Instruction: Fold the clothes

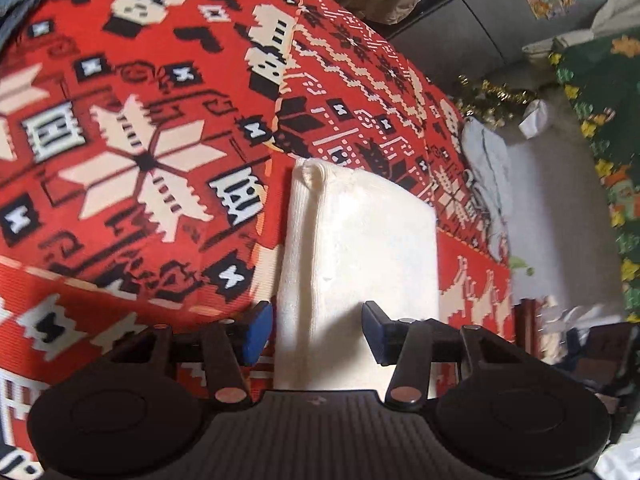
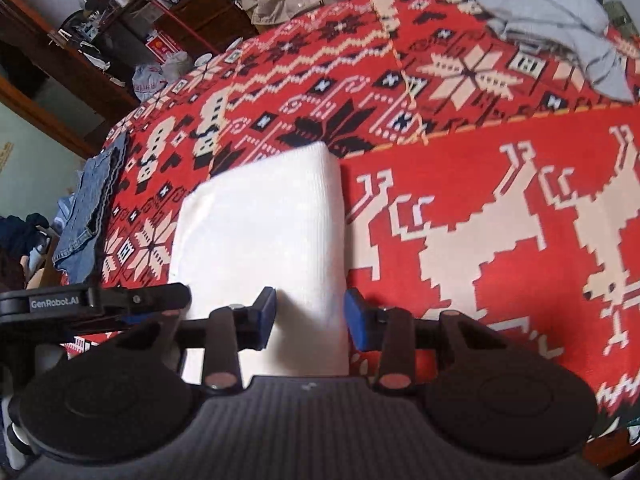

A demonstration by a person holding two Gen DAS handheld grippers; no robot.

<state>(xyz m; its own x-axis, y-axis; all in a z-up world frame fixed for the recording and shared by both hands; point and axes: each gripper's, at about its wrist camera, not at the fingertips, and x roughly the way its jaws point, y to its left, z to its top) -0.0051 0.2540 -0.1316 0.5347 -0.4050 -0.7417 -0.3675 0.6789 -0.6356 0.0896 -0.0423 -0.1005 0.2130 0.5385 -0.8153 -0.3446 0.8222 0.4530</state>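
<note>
Folded white garment [image 2: 260, 232] between parted jaws

Bed under red patterned blanket [image 2: 460, 152]. Folded white garment [image 2: 260, 232] near its front edge; folded jeans [image 2: 90, 208] at left edge; crumpled grey garment [image 2: 552, 20] toward far right corner.

White folded garment [image 1: 360, 248], red snowflake-patterned blanket [image 1: 140, 160], blue jeans [image 2: 90, 208]
</note>
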